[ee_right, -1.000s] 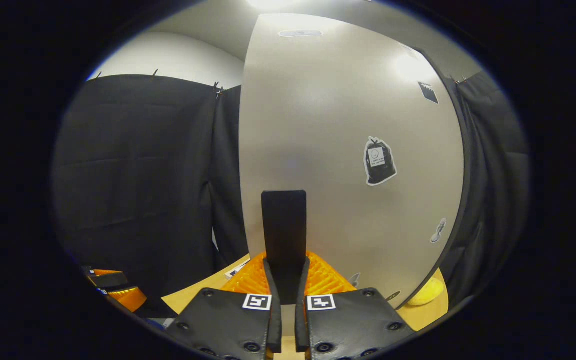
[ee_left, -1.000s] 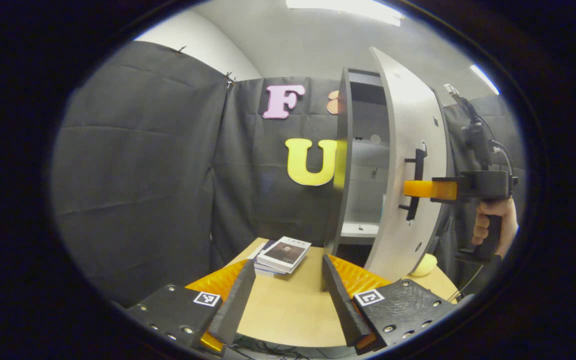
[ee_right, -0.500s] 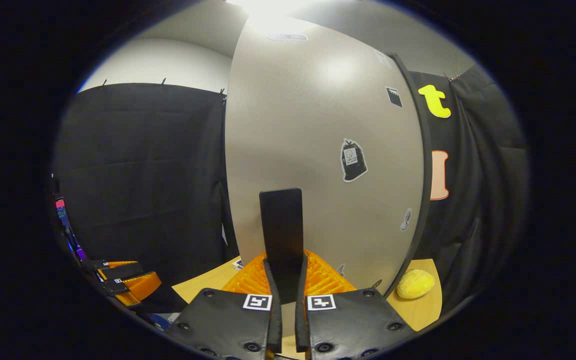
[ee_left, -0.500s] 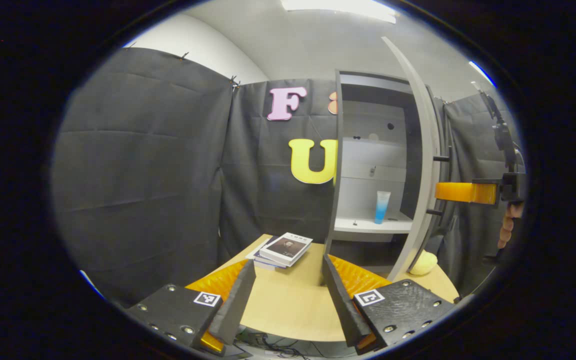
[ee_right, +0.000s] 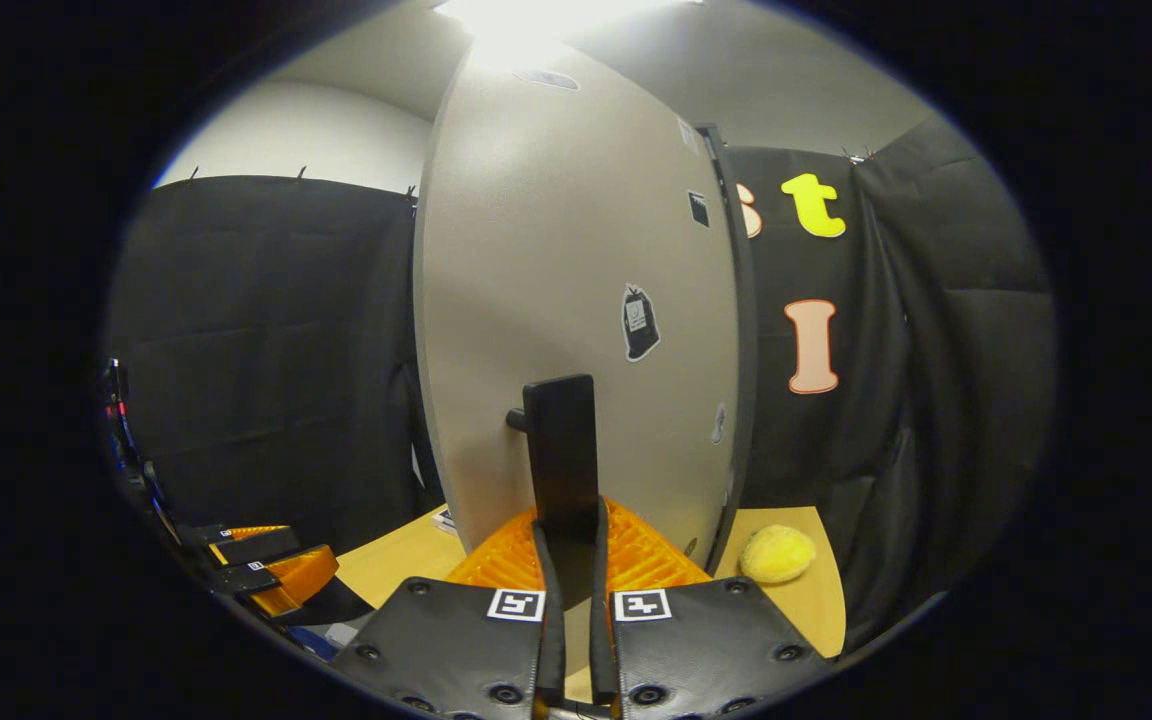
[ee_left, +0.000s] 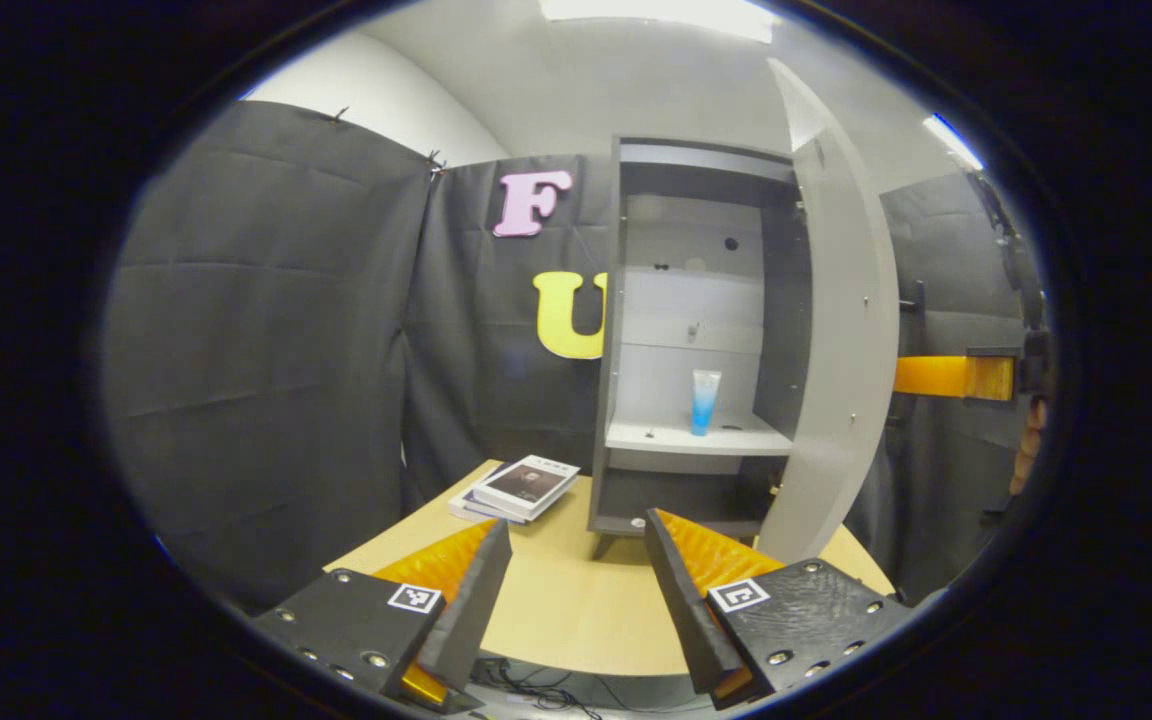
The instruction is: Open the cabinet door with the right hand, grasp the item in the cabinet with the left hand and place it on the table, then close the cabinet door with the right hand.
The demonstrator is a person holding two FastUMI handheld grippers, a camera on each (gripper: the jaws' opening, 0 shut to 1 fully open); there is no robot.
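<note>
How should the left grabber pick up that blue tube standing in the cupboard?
Probably around its middle. The tube stands upright on the shelf, so the open left gripper can come straight in through the front, past the open door, one finger on each side.

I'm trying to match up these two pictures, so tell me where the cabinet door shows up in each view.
Left gripper view: the cabinet door stands right of centre, swung open, its inner face seen beside the open cabinet.
Right gripper view: the door's outer face fills the centre, with the handle clamped in the right gripper.
Shared landmark: the wooden table, at the bottom of both views.
</note>
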